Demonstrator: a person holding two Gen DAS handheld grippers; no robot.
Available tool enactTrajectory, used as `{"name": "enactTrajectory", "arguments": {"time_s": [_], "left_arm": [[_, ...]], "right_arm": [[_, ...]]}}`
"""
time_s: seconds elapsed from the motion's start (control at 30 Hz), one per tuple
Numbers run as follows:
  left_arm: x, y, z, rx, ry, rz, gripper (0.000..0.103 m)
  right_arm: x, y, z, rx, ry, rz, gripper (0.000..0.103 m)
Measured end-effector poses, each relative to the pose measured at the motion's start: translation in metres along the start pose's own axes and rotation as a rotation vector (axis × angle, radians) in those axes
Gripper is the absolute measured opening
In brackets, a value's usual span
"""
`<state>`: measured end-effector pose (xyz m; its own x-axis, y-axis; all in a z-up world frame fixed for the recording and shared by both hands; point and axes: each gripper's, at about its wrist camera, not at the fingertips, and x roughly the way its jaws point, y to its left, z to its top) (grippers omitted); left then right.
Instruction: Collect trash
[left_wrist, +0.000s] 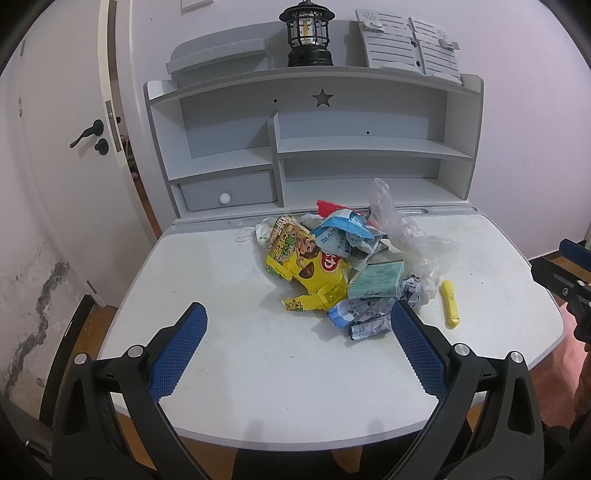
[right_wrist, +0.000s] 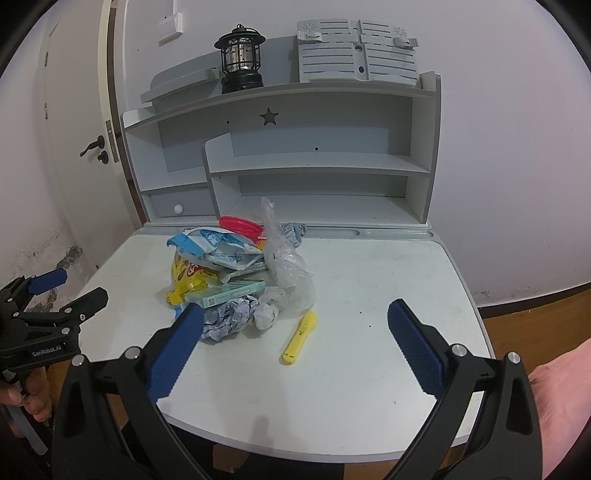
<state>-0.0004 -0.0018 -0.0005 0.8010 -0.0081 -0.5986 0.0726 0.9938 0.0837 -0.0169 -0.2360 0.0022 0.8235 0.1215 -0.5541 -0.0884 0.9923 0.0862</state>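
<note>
Reading "GenRobot.AI": left tool (right_wrist: 79, 291) label.

The trash pile (left_wrist: 343, 266) lies mid-desk (left_wrist: 229, 332), toward the rear edge. A marker (left_wrist: 450, 302) lies just right of it. The hutch (left_wrist: 314, 147) stands along the rear edge, with a lantern (left_wrist: 306, 33) on top.

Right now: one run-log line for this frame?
phase: pre-grasp | left tool: open, empty | right tool: open, empty | trash pile: on desk, untouched | yellow stick: beside pile

"GenRobot.AI" on left hand-held gripper (right_wrist: 79, 295)
</note>
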Motion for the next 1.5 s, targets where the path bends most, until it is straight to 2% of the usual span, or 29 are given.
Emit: {"name": "enactTrajectory", "arguments": {"time_s": [1.5], "left_arm": [[0.0057, -0.0006, -0.0035, 0.009, 0.009, -0.004, 0.097]], "right_arm": [[-0.0006, -0.0005, -0.0015, -0.001, -0.001, 0.002, 0.096]]}}
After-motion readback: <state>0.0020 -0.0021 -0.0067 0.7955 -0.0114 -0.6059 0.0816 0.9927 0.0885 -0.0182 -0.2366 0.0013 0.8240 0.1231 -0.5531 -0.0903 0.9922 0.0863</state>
